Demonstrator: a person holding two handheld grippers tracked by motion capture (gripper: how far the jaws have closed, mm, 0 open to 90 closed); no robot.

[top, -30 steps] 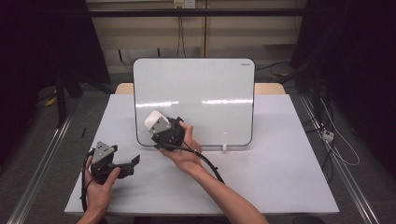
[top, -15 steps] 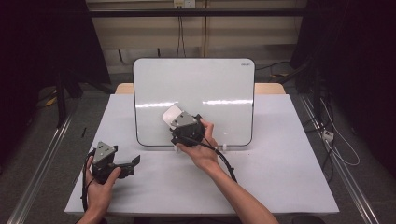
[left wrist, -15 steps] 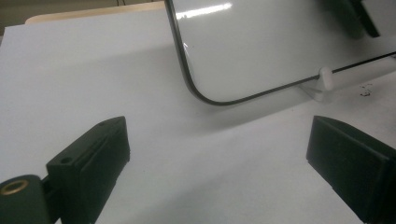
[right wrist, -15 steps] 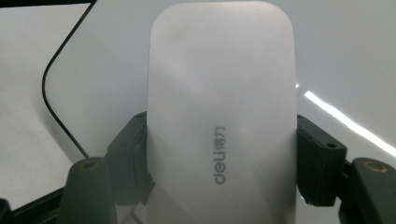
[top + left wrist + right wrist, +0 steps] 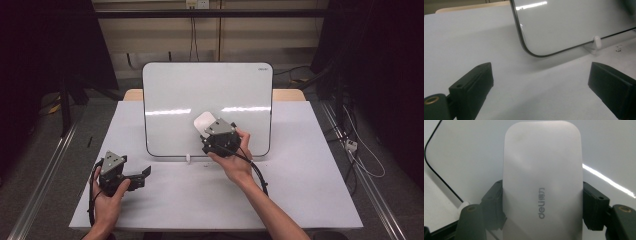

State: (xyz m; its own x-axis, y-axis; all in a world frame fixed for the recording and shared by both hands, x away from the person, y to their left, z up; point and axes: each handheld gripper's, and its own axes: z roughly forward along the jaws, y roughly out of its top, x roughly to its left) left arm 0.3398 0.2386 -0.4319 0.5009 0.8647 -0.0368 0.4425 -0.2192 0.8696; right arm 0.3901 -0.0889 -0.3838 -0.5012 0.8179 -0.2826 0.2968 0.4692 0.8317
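A white whiteboard [image 5: 207, 95] with a black rim stands upright across the back of the table. My right gripper [image 5: 207, 131] is shut on a white eraser [image 5: 204, 121] and holds it against the lower middle of the board. In the right gripper view the eraser [image 5: 542, 177] sits between both black jaws, with grey lettering on its back and the board [image 5: 469, 150] behind it. My left gripper [image 5: 143, 174] rests low over the table at the front left, open with nothing between its fingers. The left gripper view looks past its gripper [image 5: 541, 75] to the board's lower corner [image 5: 574, 22].
The table top [image 5: 310, 190] is pale grey, and a small white foot [image 5: 188, 158] props the board's bottom edge; it also appears in the left gripper view [image 5: 597, 42]. Dark specks [image 5: 618, 47] lie on the table near it. Cables trail from both grippers.
My right gripper has slid the eraser rightward across the board, from its lower left part to near its lower middle. The left gripper has stayed where it was.
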